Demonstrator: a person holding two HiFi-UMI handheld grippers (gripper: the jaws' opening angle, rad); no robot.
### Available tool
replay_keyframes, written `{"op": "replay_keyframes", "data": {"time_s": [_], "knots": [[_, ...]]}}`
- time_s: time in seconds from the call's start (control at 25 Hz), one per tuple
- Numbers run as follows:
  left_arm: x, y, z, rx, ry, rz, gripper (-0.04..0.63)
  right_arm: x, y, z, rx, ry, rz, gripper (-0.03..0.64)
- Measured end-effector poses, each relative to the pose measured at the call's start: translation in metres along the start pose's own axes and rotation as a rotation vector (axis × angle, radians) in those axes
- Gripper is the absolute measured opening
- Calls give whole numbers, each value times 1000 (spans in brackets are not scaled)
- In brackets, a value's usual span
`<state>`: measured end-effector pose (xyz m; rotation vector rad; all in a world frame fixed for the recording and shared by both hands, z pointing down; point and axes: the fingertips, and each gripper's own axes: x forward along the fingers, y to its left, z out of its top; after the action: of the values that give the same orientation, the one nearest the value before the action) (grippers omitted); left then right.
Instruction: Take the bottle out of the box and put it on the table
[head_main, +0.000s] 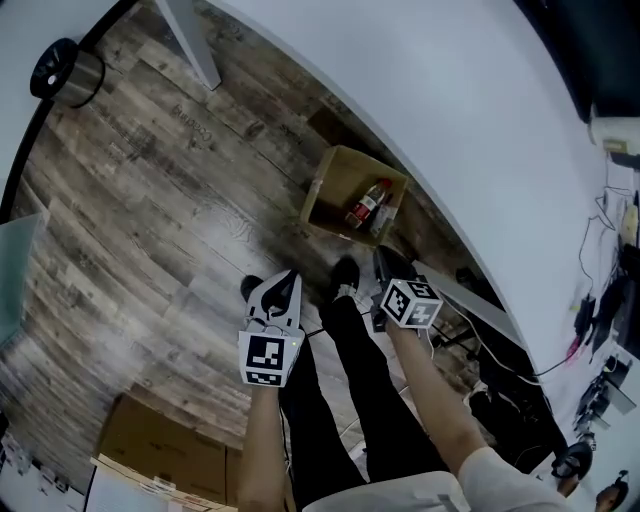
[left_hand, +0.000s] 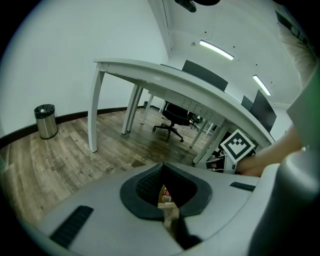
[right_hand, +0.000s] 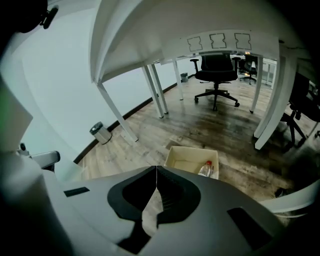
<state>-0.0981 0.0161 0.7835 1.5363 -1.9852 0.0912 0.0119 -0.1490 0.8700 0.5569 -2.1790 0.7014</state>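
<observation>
An open cardboard box (head_main: 335, 190) stands on the wooden floor beside the white table (head_main: 470, 120). A clear bottle (head_main: 368, 206) with a red cap and red label lies inside it. Both grippers hang above the floor short of the box, each touching nothing. My left gripper (head_main: 287, 280) is shut and empty. In its own view the left gripper (left_hand: 163, 163) has its tips together, and a sliver of the bottle (left_hand: 165, 196) shows through the hollow behind them. My right gripper (head_main: 384, 258) is shut and empty too. The right gripper (right_hand: 156, 166) points down toward the box (right_hand: 187, 159) and bottle (right_hand: 206, 169).
The person's dark-trousered legs (head_main: 350, 390) and shoes stand just before the box. A metal bin (head_main: 66, 70) is by the far wall. Another cardboard box (head_main: 170, 450) lies at lower left. White table legs (left_hand: 94, 115) and an office chair (right_hand: 216, 75) stand beyond. Cables (head_main: 600, 300) lie on the tabletop.
</observation>
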Motion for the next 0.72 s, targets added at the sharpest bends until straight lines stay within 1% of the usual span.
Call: {"op": "replay_keyframes", "data": {"time_s": [0.12, 0.32, 0.52, 0.72], "knots": [[19, -3, -22, -4, 9, -15, 15, 26, -19, -15, 20, 3, -24, 41], [45, -10, -47, 4, 18, -50, 15, 64, -50, -42, 13, 56, -66, 41], [71, -12, -63, 1, 13, -95, 14, 96, -76, -57, -48, 106, -122, 41], [97, -2, -71, -9, 1, -82, 14, 131, -104, -67, 5, 96, -148, 41]]}}
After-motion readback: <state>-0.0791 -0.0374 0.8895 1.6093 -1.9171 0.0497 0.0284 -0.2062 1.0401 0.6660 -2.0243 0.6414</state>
